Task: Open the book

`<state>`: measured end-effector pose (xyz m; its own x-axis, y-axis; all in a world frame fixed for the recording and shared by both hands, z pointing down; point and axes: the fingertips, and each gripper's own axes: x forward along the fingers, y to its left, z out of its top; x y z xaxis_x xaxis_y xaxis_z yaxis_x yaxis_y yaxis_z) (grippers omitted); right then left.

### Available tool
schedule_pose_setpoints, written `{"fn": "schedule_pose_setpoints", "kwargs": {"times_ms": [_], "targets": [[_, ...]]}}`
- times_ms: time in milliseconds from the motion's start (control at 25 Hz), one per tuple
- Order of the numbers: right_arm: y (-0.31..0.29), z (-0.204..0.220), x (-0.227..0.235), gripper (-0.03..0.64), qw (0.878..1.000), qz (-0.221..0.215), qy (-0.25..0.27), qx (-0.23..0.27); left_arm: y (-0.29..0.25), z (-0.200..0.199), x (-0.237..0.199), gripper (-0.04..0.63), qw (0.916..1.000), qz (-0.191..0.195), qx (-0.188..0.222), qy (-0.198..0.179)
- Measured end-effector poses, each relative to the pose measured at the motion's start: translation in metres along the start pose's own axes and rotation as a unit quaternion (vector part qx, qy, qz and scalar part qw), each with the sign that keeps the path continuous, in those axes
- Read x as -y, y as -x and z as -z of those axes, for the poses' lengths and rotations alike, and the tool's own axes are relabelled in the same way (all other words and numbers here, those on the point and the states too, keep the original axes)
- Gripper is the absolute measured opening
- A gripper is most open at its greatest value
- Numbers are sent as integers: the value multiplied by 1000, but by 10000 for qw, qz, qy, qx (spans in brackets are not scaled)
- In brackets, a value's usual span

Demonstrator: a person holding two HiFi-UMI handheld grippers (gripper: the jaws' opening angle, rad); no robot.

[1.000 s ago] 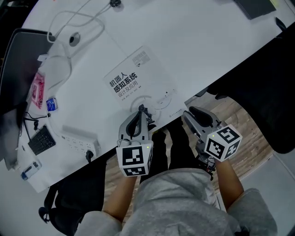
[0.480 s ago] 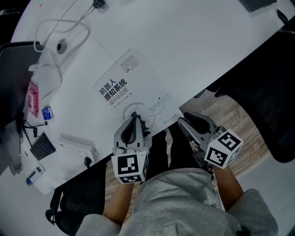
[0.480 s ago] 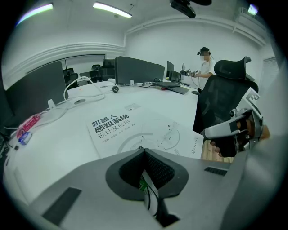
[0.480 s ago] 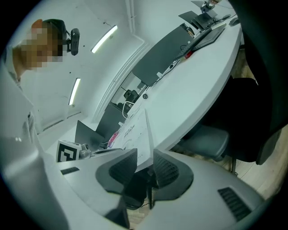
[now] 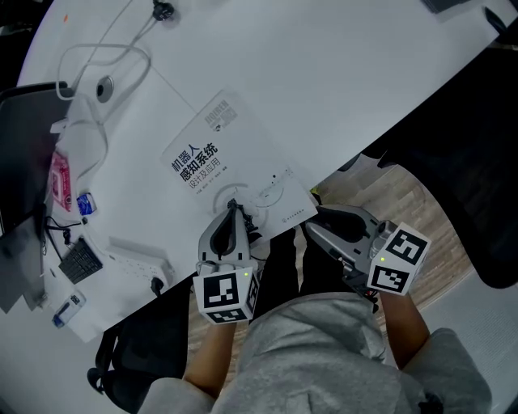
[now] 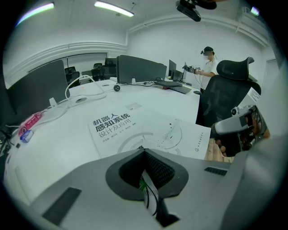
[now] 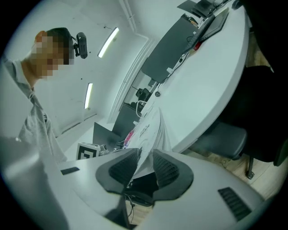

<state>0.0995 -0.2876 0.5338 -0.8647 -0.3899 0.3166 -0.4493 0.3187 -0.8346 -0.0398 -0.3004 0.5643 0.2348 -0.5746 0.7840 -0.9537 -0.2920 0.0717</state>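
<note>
Office; long white desk (image 5: pixel 340 73); monitors (image 6: pixel 137 69); swivel chair (image 6: pixel 225 92); power strip (image 5: pixel 139 252); ceiling strip lights (image 6: pixel 114 8).

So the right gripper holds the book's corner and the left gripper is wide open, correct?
No: the left gripper is shut, not wide open, as the left gripper view shows. The right gripper does hold the book's corner.

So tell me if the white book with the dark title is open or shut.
Shut: the white book lies flat, title cover facing up, no inner pages showing.
</note>
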Motion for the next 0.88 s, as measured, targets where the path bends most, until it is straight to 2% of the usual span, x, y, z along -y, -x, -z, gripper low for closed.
{"fn": "schedule_pose_setpoints", "kwargs": {"times_ms": [120, 280, 400, 480, 560, 640, 720, 880], "targets": [[-5, 4, 9, 118, 9996, 124, 193, -184, 0, 1, 0, 9, 10000, -22, -5, -3], [-8, -4, 1, 104, 9998, -50, 176, -49, 0, 0, 1, 9, 10000, -19, -4, 29], [-14, -1, 7, 96, 9990, 254, 328, -144, 0, 0, 0, 9, 10000, -41, 22, 24], [-17, -2, 6, 92, 9996, 176, 164, -140, 0, 0, 1, 9, 10000, -60, 27, -75], [-21, -2, 9, 73, 9985, 433, 276, -181, -1, -1, 2, 9, 9998, -70, 31, -171], [-21, -2, 11, 63, 9967, 704, 383, -131, -1, -1, 1, 9, 10000, -30, 26, -88], [-18, -5, 9, 55, 9966, 759, 305, 62, 0, -2, 1, 9, 10000, 41, 23, 60], [-16, -13, -4, 46, 9942, 906, 494, 297, 9, -8, -1, 9, 9994, 137, 161, 258]]}}
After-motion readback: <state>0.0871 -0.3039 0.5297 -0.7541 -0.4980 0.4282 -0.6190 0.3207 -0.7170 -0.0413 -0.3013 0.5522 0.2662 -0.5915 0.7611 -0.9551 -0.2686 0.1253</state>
